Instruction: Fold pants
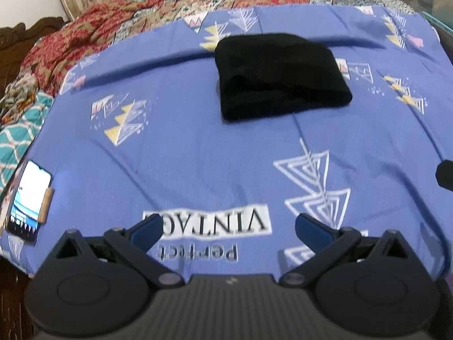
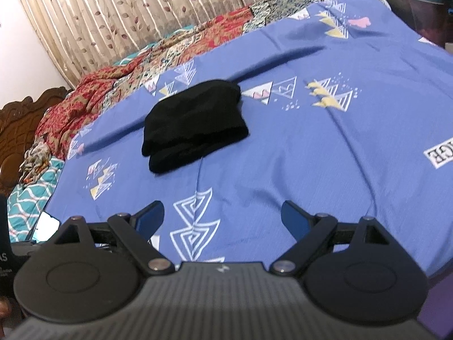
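Left wrist view: we see the folded pants (image 1: 280, 78) on the blue sheet (image 1: 184, 147), well ahead of our left gripper (image 1: 228, 228) (jaws wide, empty); the right gripper (image 2: 223, 216) likewise gapes empty.

Folded black pants (image 1: 279, 78) on blue sheet (image 1: 184, 153); left gripper (image 1: 228, 228) fingers apart, empty.

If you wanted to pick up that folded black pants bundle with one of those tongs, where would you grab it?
Probably the near edge of the black pants, coming in low from the front: the stacked layers show there, so the open right tongs could pinch them all together.
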`<state>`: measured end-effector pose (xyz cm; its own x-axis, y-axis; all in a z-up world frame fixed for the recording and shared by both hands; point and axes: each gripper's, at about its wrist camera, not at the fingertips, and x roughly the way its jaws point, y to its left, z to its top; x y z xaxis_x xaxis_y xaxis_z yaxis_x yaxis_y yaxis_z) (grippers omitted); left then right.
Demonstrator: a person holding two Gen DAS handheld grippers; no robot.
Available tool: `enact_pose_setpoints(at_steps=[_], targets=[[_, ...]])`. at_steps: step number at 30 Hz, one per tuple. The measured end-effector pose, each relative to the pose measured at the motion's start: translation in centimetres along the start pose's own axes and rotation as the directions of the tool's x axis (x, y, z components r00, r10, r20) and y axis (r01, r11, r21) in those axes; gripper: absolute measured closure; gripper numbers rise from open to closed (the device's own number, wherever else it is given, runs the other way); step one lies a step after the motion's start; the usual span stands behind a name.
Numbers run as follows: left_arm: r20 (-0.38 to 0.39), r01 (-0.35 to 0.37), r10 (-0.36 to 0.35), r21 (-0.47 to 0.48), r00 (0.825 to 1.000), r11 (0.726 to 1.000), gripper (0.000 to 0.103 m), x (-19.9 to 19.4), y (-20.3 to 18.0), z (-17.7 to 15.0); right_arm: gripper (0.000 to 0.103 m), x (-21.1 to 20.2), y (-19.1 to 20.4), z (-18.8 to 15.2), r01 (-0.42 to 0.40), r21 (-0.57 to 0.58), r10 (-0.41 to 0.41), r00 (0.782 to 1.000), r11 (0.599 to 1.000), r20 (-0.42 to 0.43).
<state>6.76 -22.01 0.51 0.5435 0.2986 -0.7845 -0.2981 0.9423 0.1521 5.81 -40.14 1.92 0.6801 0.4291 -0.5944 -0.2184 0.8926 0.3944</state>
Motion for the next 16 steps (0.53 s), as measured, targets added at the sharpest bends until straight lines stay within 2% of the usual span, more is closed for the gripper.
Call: enact_pose_setpoints(at_steps=[9, 13, 16], targets=[[0.037, 0.027, -0.026, -0.009, 0.999, 1.000, 0.000, 0.1, -0.2, 2.5, 0.012, 0.2, -0.1, 1.9, 0.017, -0.026, -0.016, 1.000, 1.000, 0.027], [0.045, 0.077, -0.076, -0.019, 0.996, 0.997, 0.000, 0.3, 0.0, 3.5, 0.012, 0.5, 0.1, 2.8, 0.017, -0.041, -0.016, 0.999, 0.999, 0.031], [0.081, 0.093, -0.091, -0.015, 0.993, 0.996, 0.000, 0.2, 0.1, 4.2, 0.012, 0.6, 0.4, 3.7, 0.014, -0.069, -0.012, 0.999, 0.997, 0.038]])
